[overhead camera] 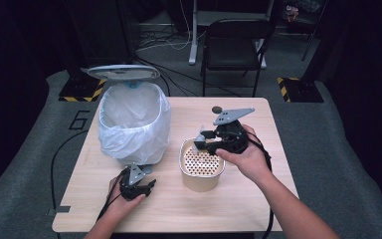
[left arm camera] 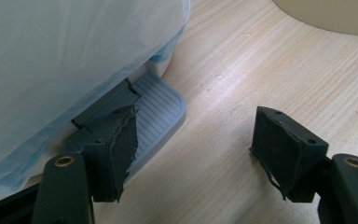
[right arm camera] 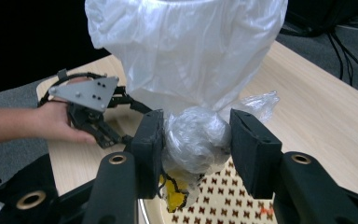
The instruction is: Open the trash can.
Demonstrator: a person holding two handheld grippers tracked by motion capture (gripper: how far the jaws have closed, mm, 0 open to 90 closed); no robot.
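A pedal bin lined with a white bag [overhead camera: 134,122] stands at the table's left, its lid [overhead camera: 123,72] raised. A tan tub [overhead camera: 201,172] with a perforated inside sits mid-table. My right gripper [overhead camera: 200,141] hovers over the tub's rim, shut on a crumpled clear plastic wad [right arm camera: 196,137]; something yellow [right arm camera: 175,193] hangs beneath it. My left gripper [left arm camera: 193,126] is open low at the bin's foot, with its left pad [left arm camera: 121,140] over the grey ribbed pedal [left arm camera: 161,107]. From the high view, the left gripper [overhead camera: 146,179] lies in front of the bin. The tub's patterned inside [right arm camera: 223,203] lies under the wad.
A small dark round object [overhead camera: 217,109] lies near the table's far edge. A black chair [overhead camera: 234,47] stands behind the table, with cables on the floor around it. Bare wood [overhead camera: 258,124] stretches right of the tub.
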